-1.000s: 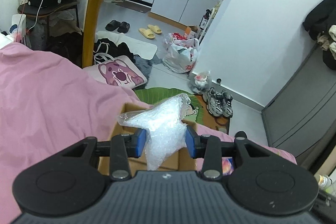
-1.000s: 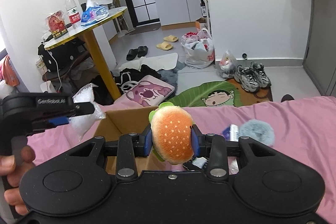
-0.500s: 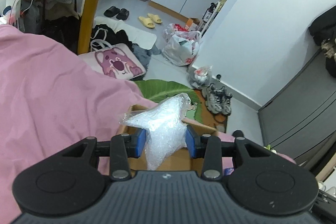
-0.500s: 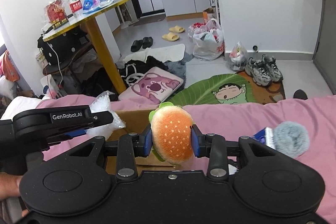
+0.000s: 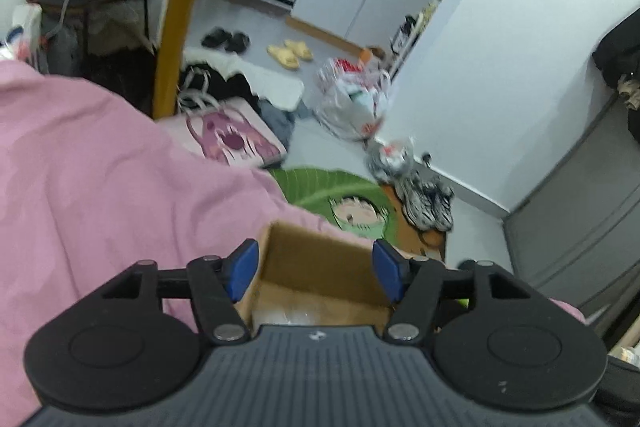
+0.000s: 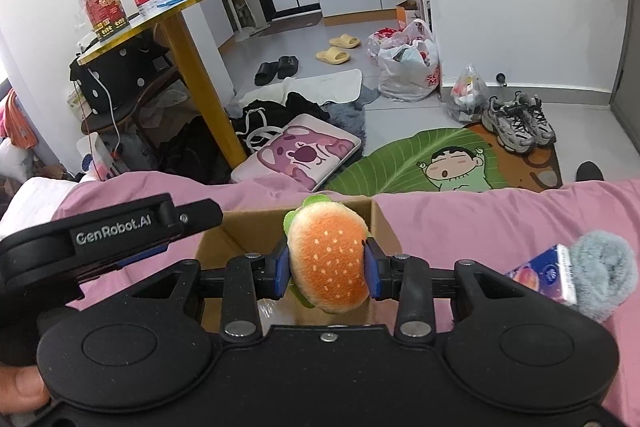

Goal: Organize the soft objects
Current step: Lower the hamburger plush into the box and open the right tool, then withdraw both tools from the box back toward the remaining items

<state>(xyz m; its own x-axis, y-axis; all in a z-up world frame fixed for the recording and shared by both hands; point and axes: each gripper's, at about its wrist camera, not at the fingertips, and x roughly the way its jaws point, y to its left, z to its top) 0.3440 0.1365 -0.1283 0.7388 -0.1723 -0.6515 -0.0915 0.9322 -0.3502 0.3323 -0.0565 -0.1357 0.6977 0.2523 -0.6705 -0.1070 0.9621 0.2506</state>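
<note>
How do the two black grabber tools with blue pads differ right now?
The left gripper has nothing between its blue pads and its jaws are opening; the right gripper is clamped on an orange plush hamburger toy. The left one's pads stand wide apart, the right one's closer together, pressing the toy's sides. Both hover over the open brown cardboard box on the pink bedsheet.

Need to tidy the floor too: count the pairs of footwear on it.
3: black slippers and yellow slippers on grey tiles, grey sneakers by the wall. Others may be hidden.
</note>
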